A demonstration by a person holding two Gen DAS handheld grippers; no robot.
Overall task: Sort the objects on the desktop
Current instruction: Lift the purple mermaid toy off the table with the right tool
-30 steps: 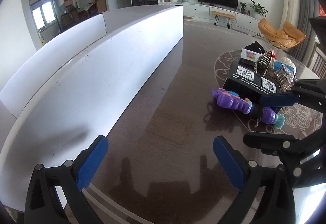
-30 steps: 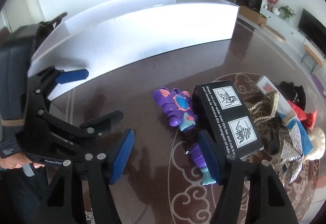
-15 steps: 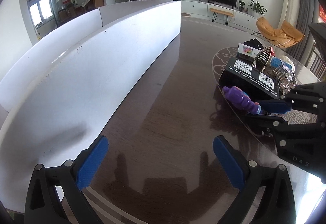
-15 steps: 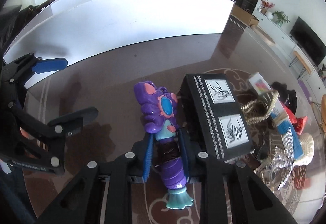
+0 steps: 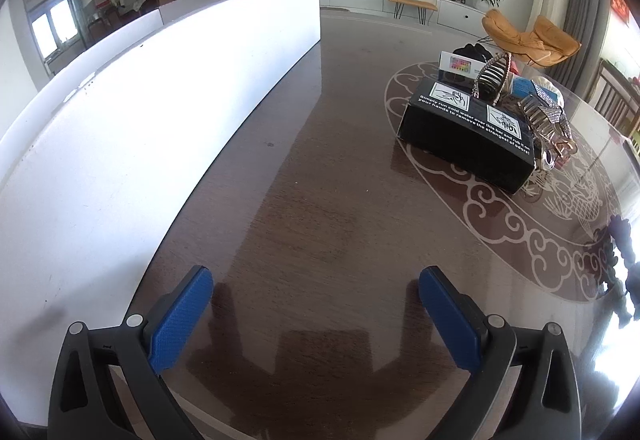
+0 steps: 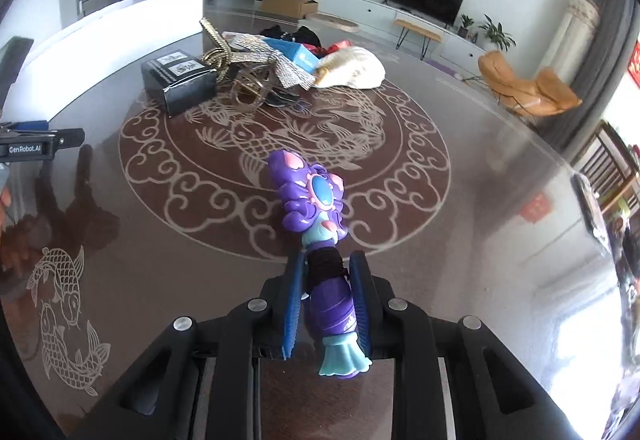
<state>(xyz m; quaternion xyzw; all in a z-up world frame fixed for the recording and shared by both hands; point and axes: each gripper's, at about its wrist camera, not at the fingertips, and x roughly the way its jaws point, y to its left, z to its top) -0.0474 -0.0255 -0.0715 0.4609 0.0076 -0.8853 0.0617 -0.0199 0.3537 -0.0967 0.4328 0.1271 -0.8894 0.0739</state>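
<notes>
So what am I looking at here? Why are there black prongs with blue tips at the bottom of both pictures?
Those prongs are two-finger tools a person holds, one per hand, each with a camera looking along its fingers. One picture comes from the left hand-held gripper, open and empty above the dark table. The other comes from the right hand-held gripper, clamped on a purple toy. A black box and a pile of sparkly hair clips sit on the table, beside a long white bin.

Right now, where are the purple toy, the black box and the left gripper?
purple toy [image 6: 310, 200], right wrist view, on its purple head, ahead of the right gripper [image 6: 326, 306] pinching its body.
black box [image 5: 466, 130], left wrist view, on its printed top face.
left gripper [image 5: 316, 314], left wrist view, midway between its open blue fingertips.
</notes>
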